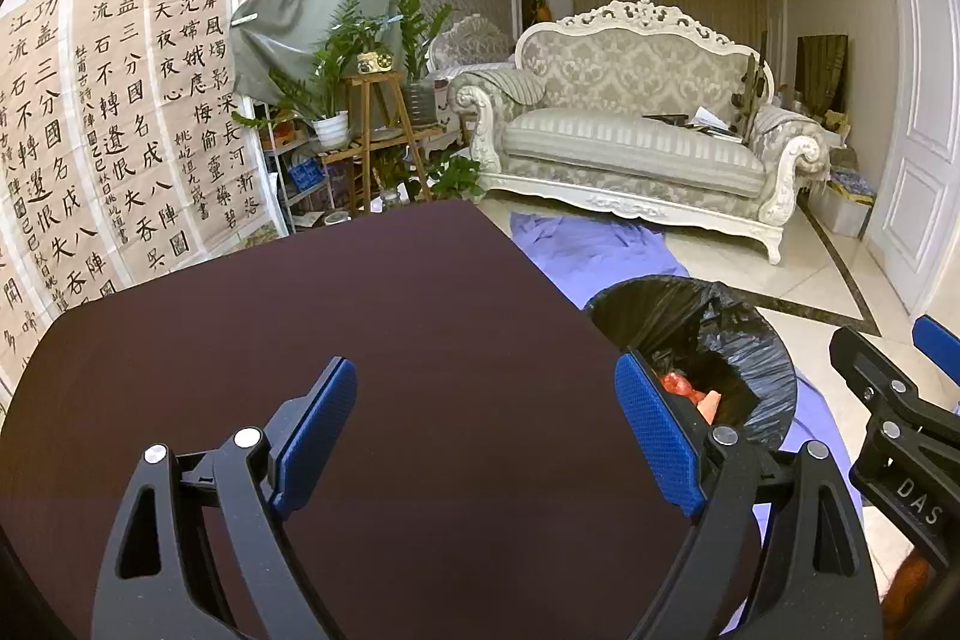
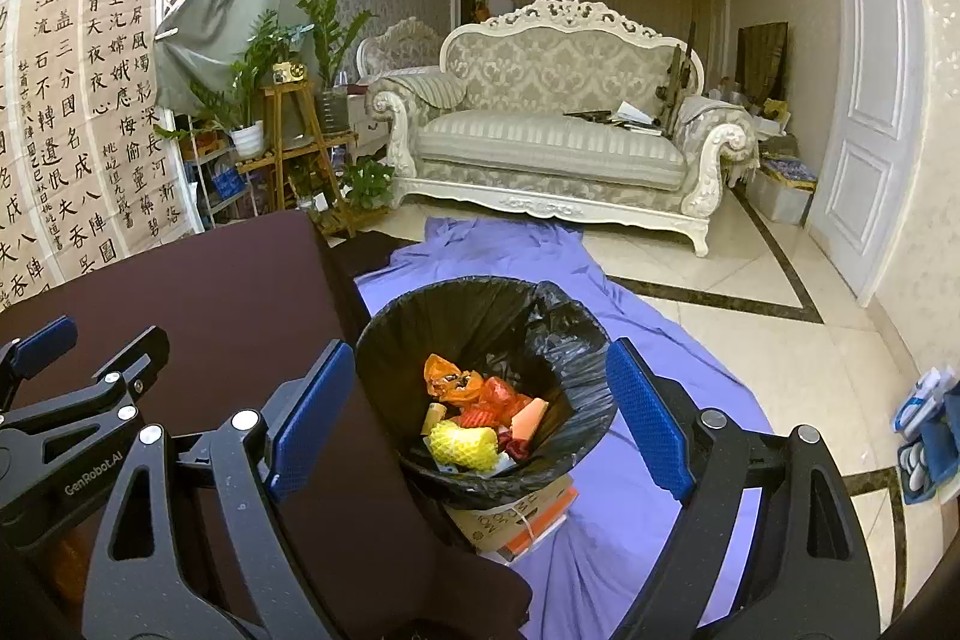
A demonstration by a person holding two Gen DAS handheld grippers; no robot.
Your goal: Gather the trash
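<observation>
A bin lined with a black bag (image 2: 480, 316) stands on the floor at the right of a dark brown table (image 2: 228, 304). Inside lie a yellow foam net (image 2: 465, 445), orange and red wrappers (image 2: 480, 394) and other scraps. My right gripper (image 2: 480, 418) hangs above the bin, open, with nothing between its blue pads. My left gripper (image 1: 498, 436) hovers over the table (image 1: 360, 340), open and empty. The bin (image 1: 738, 340) shows at its right finger, and the right gripper (image 1: 888, 400) appears at the far right edge.
A purple cloth (image 2: 630, 328) covers the floor under the bin, which rests on stacked books (image 2: 516, 520). An ornate sofa (image 2: 552, 124) stands at the back, plants on wooden stands (image 2: 294, 112) at the left, calligraphy sheets (image 1: 120, 112) on the left wall, a blue pouch (image 2: 924, 436) at the right.
</observation>
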